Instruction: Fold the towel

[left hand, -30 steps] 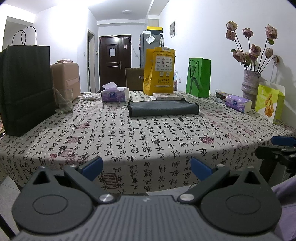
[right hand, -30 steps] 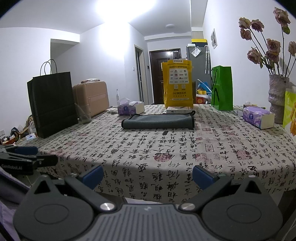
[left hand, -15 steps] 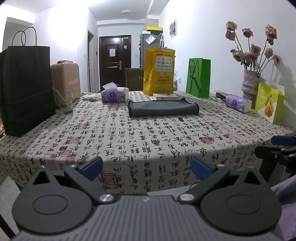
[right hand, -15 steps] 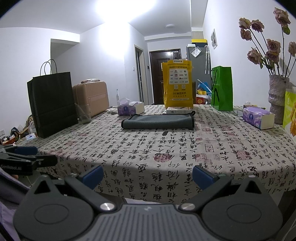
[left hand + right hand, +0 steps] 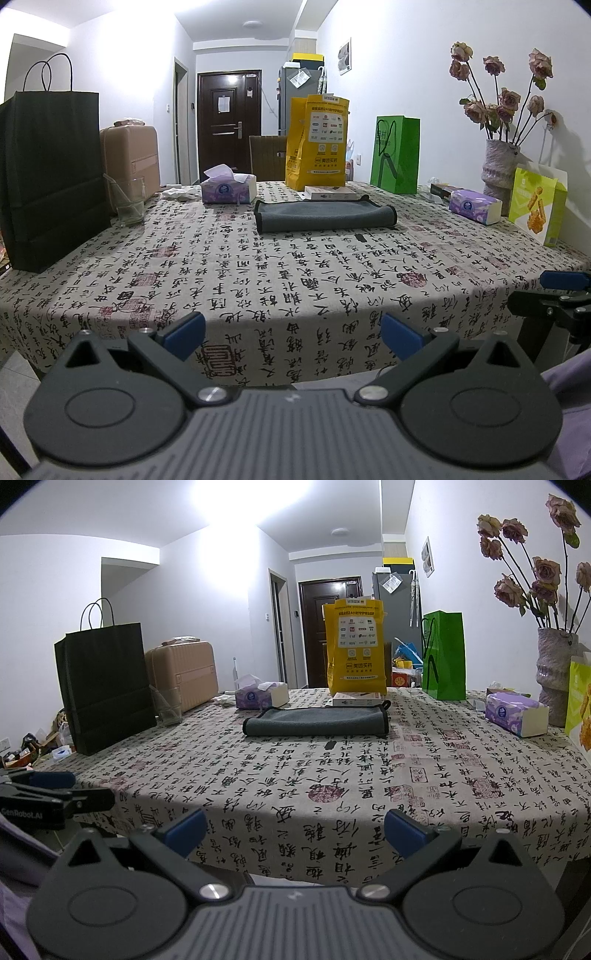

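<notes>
A grey towel (image 5: 325, 218) with a dark edge lies folded flat on the far middle of the table; it also shows in the right wrist view (image 5: 316, 722). My left gripper (image 5: 291, 332) is open and empty, held off the table's near edge, far from the towel. My right gripper (image 5: 293, 829) is open and empty, also off the near edge. Each gripper shows at the side of the other's view: the right gripper (image 5: 554, 291) and the left gripper (image 5: 51, 790).
The table wears a calligraphy-print cloth (image 5: 295, 273). Around the towel stand a black bag (image 5: 51, 177), a glass (image 5: 129, 203), two tissue boxes (image 5: 227, 188) (image 5: 474, 206), a yellow bag (image 5: 317, 144), a green bag (image 5: 397, 155), a flat box (image 5: 330, 192) and a vase (image 5: 500, 166).
</notes>
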{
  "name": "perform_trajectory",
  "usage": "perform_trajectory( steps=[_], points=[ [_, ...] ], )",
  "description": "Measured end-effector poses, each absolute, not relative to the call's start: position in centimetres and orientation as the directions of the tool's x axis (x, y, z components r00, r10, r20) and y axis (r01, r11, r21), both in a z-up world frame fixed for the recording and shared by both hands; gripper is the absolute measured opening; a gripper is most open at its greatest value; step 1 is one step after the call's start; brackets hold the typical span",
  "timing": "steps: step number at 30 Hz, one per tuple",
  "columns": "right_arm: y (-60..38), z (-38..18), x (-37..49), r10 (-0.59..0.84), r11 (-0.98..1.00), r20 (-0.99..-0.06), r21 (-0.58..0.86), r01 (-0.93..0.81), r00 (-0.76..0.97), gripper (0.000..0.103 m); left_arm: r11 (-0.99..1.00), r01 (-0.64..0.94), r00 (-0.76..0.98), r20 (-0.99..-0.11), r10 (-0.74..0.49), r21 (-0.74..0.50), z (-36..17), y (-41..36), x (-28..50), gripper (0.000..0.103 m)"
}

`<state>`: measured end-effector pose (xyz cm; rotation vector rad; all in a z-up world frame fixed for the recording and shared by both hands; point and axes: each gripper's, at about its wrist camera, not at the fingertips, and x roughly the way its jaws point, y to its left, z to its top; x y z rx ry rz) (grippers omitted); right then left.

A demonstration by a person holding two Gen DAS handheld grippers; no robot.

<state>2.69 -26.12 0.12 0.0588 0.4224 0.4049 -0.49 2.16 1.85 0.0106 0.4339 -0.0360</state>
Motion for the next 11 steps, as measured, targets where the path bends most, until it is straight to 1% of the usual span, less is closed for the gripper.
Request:
perform_trajectory(
  steps=[11],
  points=[
    [-26.02, 0.0, 2.71, 0.396, 0.918, -0.388, 0.14, -0.372, 0.832, 0.103, 0.999, 0.049, 0.905, -0.422, -0.046, -0.003, 1.76, 2.05, -0.42, 0.103]
  ],
)
